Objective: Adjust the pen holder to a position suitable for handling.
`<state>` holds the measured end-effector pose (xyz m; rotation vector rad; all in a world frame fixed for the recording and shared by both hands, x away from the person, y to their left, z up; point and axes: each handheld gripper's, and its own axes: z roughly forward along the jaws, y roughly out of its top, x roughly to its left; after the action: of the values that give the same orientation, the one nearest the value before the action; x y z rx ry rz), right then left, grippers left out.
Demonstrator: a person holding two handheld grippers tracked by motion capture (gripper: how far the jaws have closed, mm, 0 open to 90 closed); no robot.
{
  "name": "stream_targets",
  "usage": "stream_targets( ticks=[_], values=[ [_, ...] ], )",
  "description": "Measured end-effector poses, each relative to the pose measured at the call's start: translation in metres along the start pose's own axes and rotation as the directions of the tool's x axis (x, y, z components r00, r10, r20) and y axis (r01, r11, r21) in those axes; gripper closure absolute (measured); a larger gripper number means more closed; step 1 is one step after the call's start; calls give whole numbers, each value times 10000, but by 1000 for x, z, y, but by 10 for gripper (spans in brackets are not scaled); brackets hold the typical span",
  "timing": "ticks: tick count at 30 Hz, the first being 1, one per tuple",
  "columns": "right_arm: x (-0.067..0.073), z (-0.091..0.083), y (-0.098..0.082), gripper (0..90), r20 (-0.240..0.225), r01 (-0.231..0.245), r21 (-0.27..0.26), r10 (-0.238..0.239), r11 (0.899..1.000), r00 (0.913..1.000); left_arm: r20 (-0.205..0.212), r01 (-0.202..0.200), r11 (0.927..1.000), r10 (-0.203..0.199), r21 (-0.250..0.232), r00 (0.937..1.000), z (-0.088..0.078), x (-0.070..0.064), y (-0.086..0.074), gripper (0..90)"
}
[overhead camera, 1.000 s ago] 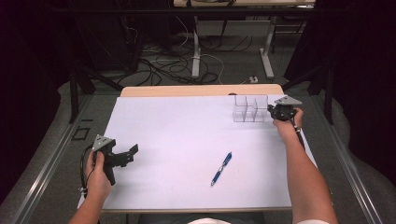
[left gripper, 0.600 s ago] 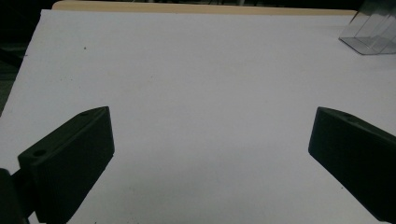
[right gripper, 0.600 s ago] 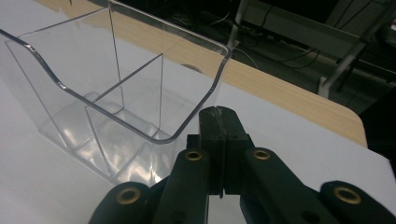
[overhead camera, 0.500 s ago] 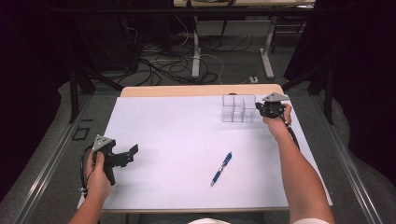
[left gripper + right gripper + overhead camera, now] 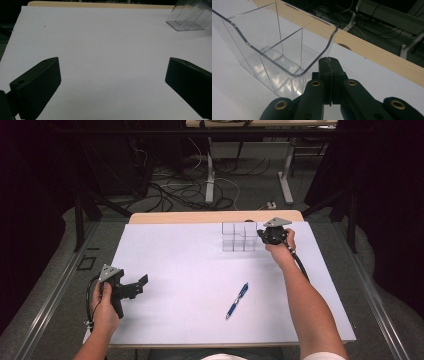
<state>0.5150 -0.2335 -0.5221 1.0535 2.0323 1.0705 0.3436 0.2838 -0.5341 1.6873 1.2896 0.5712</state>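
Observation:
A clear plastic organiser (image 5: pixel 239 236) with several compartments stands at the back of the white table (image 5: pixel 190 270), right of centre. My right gripper (image 5: pixel 261 236) is at its right side. In the right gripper view the jaws (image 5: pixel 329 61) are shut together, tips against the organiser's (image 5: pixel 274 50) near wall; I cannot tell whether the wall is pinched. A blue pen (image 5: pixel 237 300) lies alone on the table in front. My left gripper (image 5: pixel 142 282) rests at the front left, open with nothing between its fingers (image 5: pixel 37 85), and the organiser (image 5: pixel 190 17) sits far off from it.
A strip of wooden tabletop (image 5: pixel 215 217) runs along the far edge behind the white surface. Beyond it, cables and desk legs (image 5: pixel 210 175) cover the floor. White surface stretches between the left gripper and the pen.
My right gripper has moved left along the back of the table, and the organiser has slid left with it. The left hand and the pen have stayed put.

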Motion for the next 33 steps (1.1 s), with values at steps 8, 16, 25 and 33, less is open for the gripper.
stream_targets(
  ticks=[8,16,25,33],
  values=[
    [18,11,9,900,-357,-30,-49,28,10000,9994,21,-22,10000,22,13,10000,0,0,0,2],
    [36,24,16,900,-583,52,-131,-60,9999,9983,43,2,10000,-2,4,10000,0,0,0,2],
    [50,33,29,900,-741,190,-258,-209,9995,9970,82,20,10000,-20,-43,10000,0,0,0,2],
    [58,38,35,900,-779,243,-327,-268,9992,9966,78,36,10000,-36,-51,10000,-1,0,0,2]
  ],
)
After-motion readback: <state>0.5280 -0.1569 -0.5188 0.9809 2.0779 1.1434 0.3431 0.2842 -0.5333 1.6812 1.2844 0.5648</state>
